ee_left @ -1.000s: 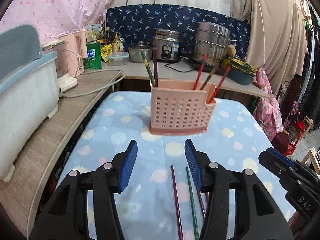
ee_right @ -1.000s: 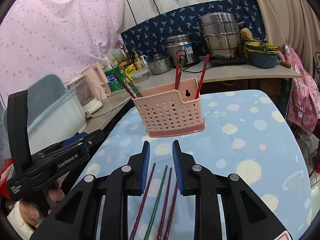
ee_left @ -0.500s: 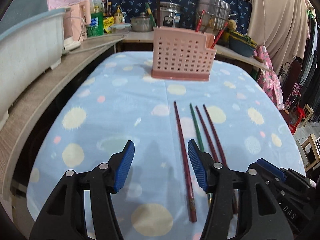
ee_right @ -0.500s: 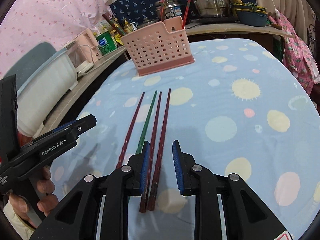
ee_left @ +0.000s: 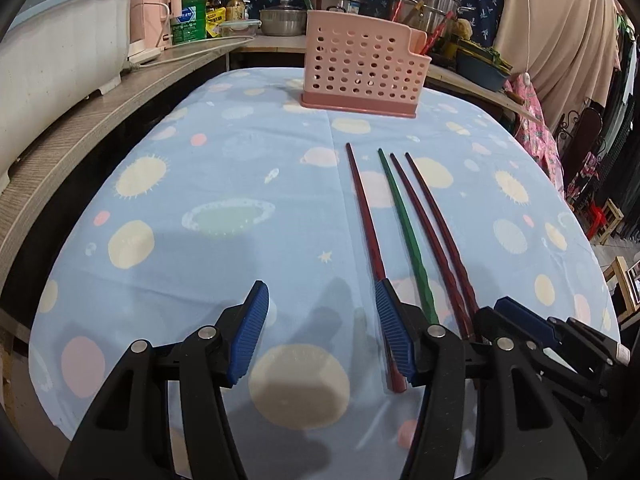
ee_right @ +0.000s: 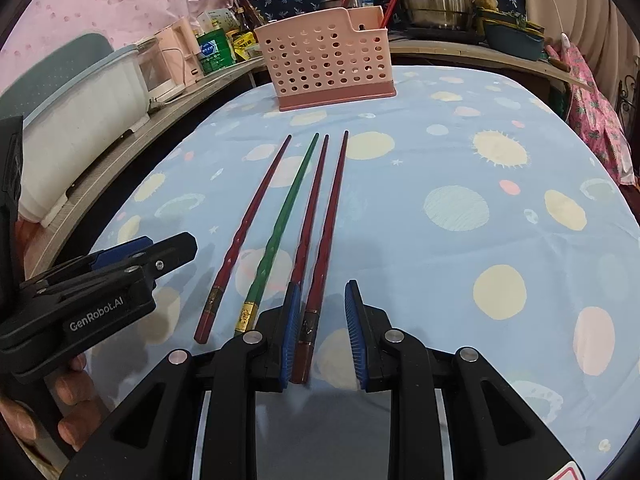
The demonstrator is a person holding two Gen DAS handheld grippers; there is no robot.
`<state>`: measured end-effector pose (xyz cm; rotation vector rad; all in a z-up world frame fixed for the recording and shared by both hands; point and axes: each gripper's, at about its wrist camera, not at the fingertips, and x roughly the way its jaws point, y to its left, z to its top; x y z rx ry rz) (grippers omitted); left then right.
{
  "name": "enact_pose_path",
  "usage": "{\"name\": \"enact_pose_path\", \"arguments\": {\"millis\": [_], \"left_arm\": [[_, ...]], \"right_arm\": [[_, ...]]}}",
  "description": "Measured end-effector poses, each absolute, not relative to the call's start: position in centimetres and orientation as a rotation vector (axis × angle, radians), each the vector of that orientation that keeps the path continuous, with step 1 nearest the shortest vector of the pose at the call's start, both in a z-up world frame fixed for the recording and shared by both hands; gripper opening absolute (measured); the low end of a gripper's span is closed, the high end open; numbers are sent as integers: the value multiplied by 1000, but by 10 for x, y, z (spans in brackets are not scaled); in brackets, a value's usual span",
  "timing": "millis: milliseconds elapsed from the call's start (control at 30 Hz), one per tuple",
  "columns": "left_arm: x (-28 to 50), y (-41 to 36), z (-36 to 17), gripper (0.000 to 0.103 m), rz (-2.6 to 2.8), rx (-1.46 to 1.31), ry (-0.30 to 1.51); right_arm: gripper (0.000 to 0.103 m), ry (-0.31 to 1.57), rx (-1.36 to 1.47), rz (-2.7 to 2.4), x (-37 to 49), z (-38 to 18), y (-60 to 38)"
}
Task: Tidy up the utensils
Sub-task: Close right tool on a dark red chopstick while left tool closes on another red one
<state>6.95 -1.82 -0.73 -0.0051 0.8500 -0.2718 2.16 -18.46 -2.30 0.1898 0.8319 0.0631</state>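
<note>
Hiding the chopsticks' (ee_right: 298, 220) butt ends, both grippers hover released: left gripper (ee_left: 320, 334) jaws wide, right gripper (ee_right: 320, 330) jaws narrowly straddling two. Beyond them stands the pink basket (ee_right: 326, 62), holding others.

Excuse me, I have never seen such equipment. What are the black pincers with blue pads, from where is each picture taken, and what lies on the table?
There is no robot here: a person holds a black two-finger gripper in each hand, each with a camera looking along its fingers. One picture is from the left gripper, the other from the right gripper. On the pale blue planet-print tablecloth lie three dark red chopsticks and one green chopstick, side by side. Behind them stands a pink perforated plastic utensil basket, already holding some chopsticks. Neither gripper holds anything: the left is open above bare cloth; the right straddles the thick ends of the rightmost red chopsticks without squeezing them.
</note>
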Motion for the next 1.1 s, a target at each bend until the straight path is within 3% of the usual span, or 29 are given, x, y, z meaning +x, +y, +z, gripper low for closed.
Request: {"name": "enact_pose_path", "arguments": {"millis": [467,700,1100], "left_arm": [[61,-24,-14,58,-311,-1,875],[57,-33,-17,59,-330,16,882],[52,-40,-25,56,-307,78,866]], "right_arm": [[18,808,131,34,15,-28,-180],[7,799,107,12,11,-29,-183],[7,795,126,4,5,-30,-189]]}}
